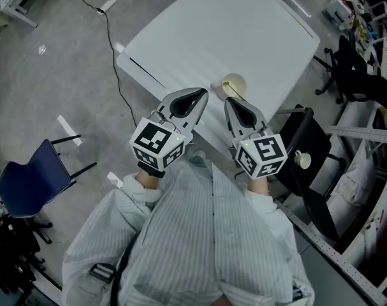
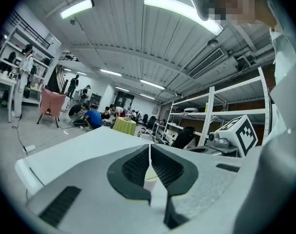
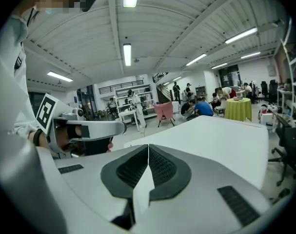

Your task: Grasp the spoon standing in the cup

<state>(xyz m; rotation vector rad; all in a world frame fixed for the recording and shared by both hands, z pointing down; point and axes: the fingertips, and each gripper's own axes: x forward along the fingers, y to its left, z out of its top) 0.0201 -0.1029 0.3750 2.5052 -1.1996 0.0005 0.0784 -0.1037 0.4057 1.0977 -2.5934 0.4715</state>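
The pale cream round cup is standing near the lower edge of the white rectangular table, just right of centre in the head view, and the light spoon is showing only faintly as a pale strip across its mouth. The grey two-jaw left gripper is hovering just left of the cup, its jaws pressing together with nothing between them; in the left gripper view the same gripper is showing its ribbed black pads meeting along one line. The grey two-jaw right gripper is hanging just below the cup in the frame, its jaws likewise closed and empty, as the right gripper view is confirming. Neither tool is touching the cup. A person in a pale striped shirt is filling the bottom of the head view. A dark blue chair is sitting at lower left, a black office chair at right.
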